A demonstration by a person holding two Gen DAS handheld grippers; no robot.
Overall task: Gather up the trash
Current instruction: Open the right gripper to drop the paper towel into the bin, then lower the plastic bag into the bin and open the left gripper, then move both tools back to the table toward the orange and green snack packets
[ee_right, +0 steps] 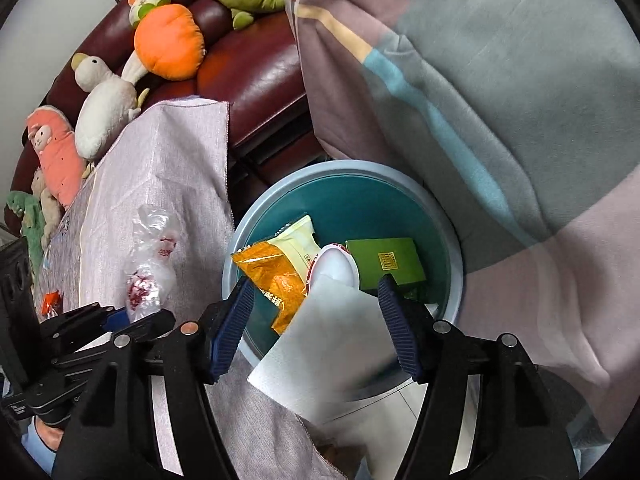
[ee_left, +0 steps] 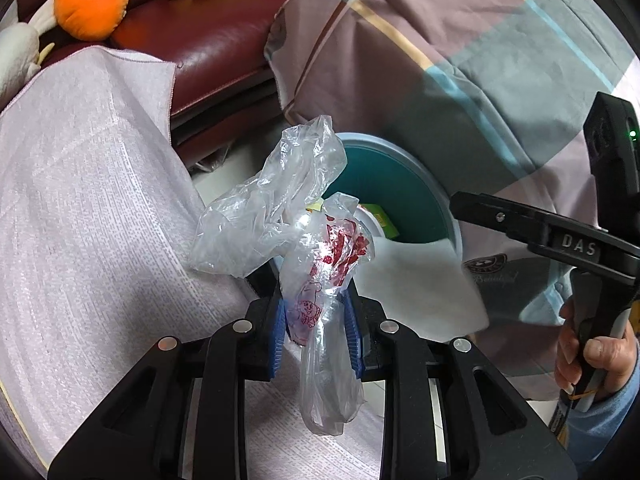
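My left gripper point(ee_left: 316, 332) is shut on a crumpled clear plastic bag with red print point(ee_left: 288, 216), held over the cloth-covered table edge beside a teal trash bin point(ee_left: 400, 184). The bag also shows in the right wrist view point(ee_right: 150, 264). My right gripper point(ee_right: 316, 320) is open above the bin point(ee_right: 452, 240). A white sheet of paper point(ee_right: 332, 344) is blurred between its fingers, over the bin's near rim. The bin holds an orange wrapper point(ee_right: 276, 276), a cream packet point(ee_right: 300, 240), a white cup lid point(ee_right: 336, 268) and a green box point(ee_right: 386, 260).
A pale lilac cloth point(ee_left: 80, 200) covers the table at left. A dark red sofa point(ee_right: 256, 72) with plush toys point(ee_right: 168, 40) stands behind. A striped quilt point(ee_right: 500, 100) hangs to the right of the bin. An orange scrap point(ee_right: 51, 302) lies on the table.
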